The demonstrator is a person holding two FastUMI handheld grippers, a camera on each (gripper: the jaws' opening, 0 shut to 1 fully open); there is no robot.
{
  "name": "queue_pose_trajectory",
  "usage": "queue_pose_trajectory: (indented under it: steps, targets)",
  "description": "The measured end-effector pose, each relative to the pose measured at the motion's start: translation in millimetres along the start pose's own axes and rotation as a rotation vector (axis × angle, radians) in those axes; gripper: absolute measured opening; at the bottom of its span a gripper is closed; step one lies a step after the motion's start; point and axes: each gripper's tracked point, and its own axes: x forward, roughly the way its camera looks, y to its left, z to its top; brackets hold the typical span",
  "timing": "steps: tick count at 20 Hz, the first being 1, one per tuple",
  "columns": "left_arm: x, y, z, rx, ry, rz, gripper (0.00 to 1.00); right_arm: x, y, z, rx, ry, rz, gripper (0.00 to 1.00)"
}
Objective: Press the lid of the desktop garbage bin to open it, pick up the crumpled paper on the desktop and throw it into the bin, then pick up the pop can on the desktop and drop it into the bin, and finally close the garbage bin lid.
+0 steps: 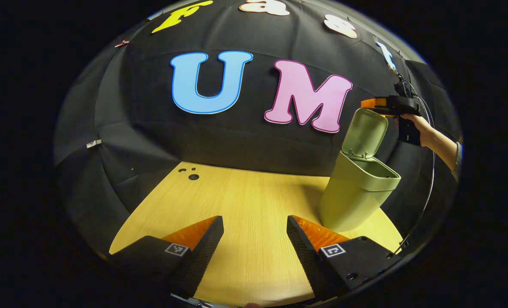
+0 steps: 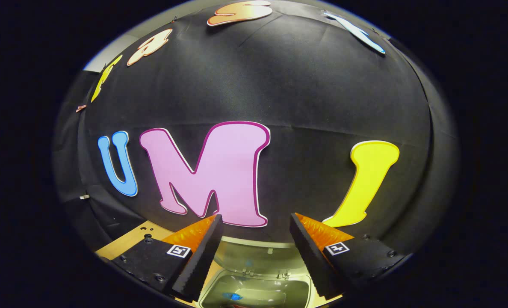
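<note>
Two hand-held tools are at work over a pale wooden table (image 1: 245, 201). In the left gripper view, the left tool (image 1: 255, 231) hovers low over the table with its two fingers spread apart and nothing between them, pointing toward the booth's black back wall.

To its right stands a tall, sage-green plastic garbage bin (image 1: 352, 192) with a rectangular mouth. It sits upright near the table's right edge, its long axis vertical. Its hinged green lid (image 1: 365, 132) is swung up and back, standing nearly upright behind the opening with its underside facing the camera. From this angle the bin's contents are hidden.

Beyond the lid, a person's hand (image 1: 423, 130) and bare forearm hold the right tool high, just behind the lid's top edge; its fingers cannot be made out there.

In the right gripper view, the right tool (image 2: 256, 231) has its fingers held apart and empty, poised above the open bin (image 2: 254, 293). Looking down into the bin, a small blue-marked shape (image 2: 233, 296) lies at the bottom, too blurred to identify.
</note>
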Motion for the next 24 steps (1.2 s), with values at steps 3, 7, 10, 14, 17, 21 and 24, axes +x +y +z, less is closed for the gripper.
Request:
queue_pose_trajectory:
  steps: [3,7,10,14,17,21,24]
  targets:
    - [-1,-4,1,0.011,-0.001,-0.013,0.96,-12,2,-6,0.031,0.024,0.015,0.98]
    - [0,-9,-3,0.014,0.006,-0.031,0.96,-34,6,-20,0.042,0.047,0.03,0.98]
    - [2,-13,-5,0.011,0.013,-0.044,0.96,-51,10,-31,0.029,0.063,0.044,0.99]
    - [5,-17,-4,0.013,0.012,-0.056,0.96,-69,13,-49,0.012,0.095,0.067,0.99]
    - [6,-20,-1,0.019,0.009,-0.062,0.96,-81,13,-69,0.008,0.135,0.078,0.99]
    - [9,-24,-2,0.018,0.013,-0.064,0.96,-89,11,-100,0.003,0.198,0.087,1.0]
    - [10,-25,-1,0.022,0.012,-0.067,0.96,-93,11,-121,0.019,0.242,0.094,1.0]
